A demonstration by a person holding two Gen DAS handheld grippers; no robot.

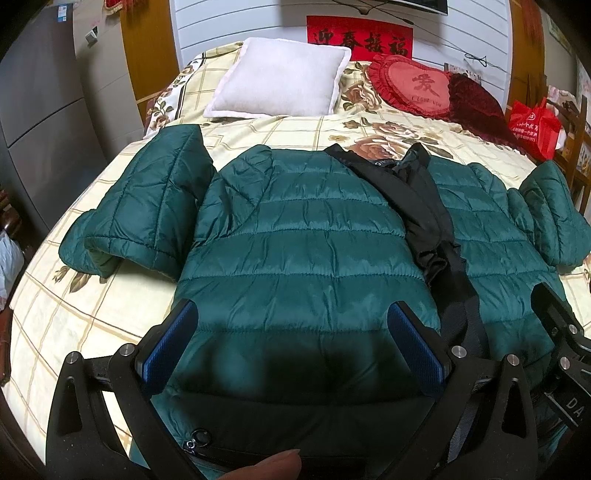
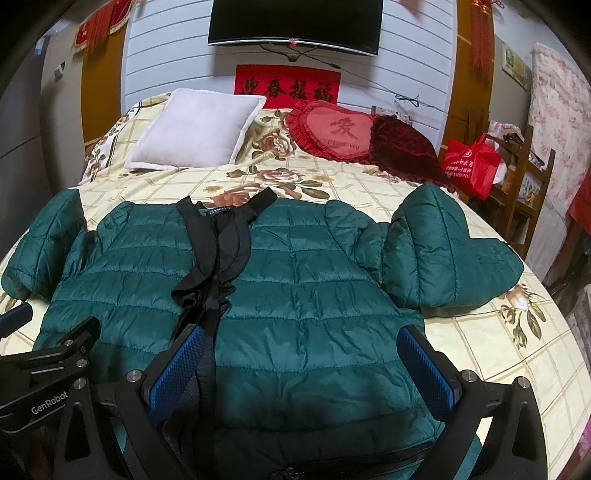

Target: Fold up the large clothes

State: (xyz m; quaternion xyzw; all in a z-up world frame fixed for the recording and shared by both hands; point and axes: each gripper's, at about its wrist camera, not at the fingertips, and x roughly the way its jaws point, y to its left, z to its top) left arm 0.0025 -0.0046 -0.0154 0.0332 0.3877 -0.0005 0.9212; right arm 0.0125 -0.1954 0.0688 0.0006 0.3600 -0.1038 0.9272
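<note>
- A bedspread (image 2: 461,332) in cream with a floral check covers the bed.
- A white pillow (image 1: 279,77) lies near the head.
- A red heart cushion (image 1: 413,85) sits to its right, touching a dark red cushion (image 1: 480,103).
- A red banner (image 2: 288,86) hangs below a television (image 2: 295,26).
- A red bag (image 2: 472,166) rests on a wooden chair (image 2: 524,192).

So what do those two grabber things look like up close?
Each one is a black metal frame with two fingers. The left gripper and the right gripper both have bumpy bright blue pads on the insides of their fingers, and round silver bolts at the joints. White letters on the left one's side read "GenRobot". A bare fingertip peeks in below; no sleeve shows.
</note>
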